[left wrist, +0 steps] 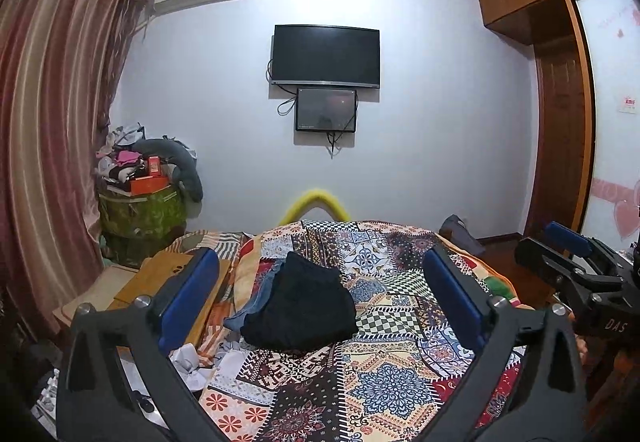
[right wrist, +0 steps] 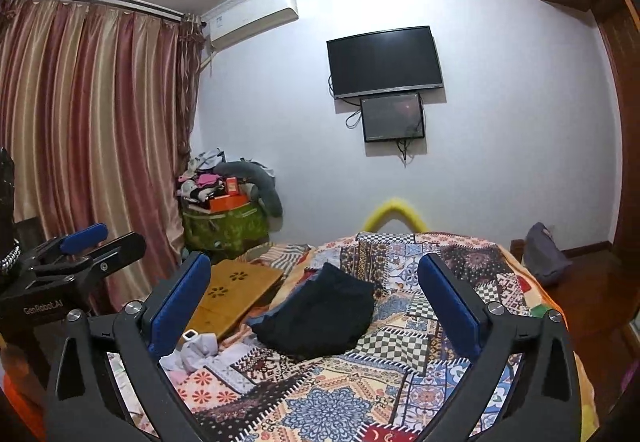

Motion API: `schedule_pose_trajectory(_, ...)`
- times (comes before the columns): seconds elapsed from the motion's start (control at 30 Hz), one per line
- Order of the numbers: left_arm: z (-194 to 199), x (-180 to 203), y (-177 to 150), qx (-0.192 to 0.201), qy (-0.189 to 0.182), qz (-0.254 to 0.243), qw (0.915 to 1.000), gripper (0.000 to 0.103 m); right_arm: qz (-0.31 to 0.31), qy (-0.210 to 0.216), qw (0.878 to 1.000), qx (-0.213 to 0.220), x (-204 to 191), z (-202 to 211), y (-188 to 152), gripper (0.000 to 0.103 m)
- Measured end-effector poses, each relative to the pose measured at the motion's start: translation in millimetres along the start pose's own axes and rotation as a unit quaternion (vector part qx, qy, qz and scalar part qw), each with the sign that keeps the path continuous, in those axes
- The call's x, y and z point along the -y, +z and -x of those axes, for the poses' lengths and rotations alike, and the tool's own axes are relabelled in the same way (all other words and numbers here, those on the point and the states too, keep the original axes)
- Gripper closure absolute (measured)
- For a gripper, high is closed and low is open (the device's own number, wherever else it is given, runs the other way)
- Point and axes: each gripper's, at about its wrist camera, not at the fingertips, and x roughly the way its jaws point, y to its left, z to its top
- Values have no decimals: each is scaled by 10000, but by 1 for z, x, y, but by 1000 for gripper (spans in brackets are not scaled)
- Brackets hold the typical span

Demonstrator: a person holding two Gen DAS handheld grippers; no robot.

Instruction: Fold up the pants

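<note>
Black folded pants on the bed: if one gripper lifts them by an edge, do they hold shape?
Probably not. The black folded pants look like soft, sagging cloth, so the layers would likely droop open. Pushed, they would probably bunch rather than slide on the patterned quilt. The blue garment beneath may drag along.

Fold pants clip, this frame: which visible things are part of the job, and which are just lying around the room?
Part of the job:
- folded black pants on the patchwork bedspread
- blue garment under them
- left gripper and right gripper, both open and empty

Lying about:
- wooden lap desk
- crumpled white cloth
- green box piled with clutter
- wall TV
</note>
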Motion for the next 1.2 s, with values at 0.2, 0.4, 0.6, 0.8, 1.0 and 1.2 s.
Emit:
schedule_pose_trajectory(0.2,-5,1,-4,-46,2,-4,10000,0,36,-46,10000,-62,-1,-2,-3,0)
schedule_pose_trajectory(0.4,-9,0,-9,-104,3,11,9999,0,23,-91,9998,-175,0,-4,-7,0)
schedule_pose_trajectory(0.6,-12,0,-11,-180,-10,89,9998,0,-13,-127,9997,-229,2,-4,-8,0)
schedule_pose_trajectory(0.8,-13,1,-11,-207,-21,102,9997,0,-35,-147,9996,-248,4,-1,-8,0)
schedule_pose_trajectory(1.0,-14,4,-13,-224,-35,71,9997,0,-76,-150,9995,-278,5,0,-7,0)
schedule_pose_trajectory(1.2,-15,5,-14,-237,-43,78,9997,0,-88,-168,9994,-283,5,0,-6,0)
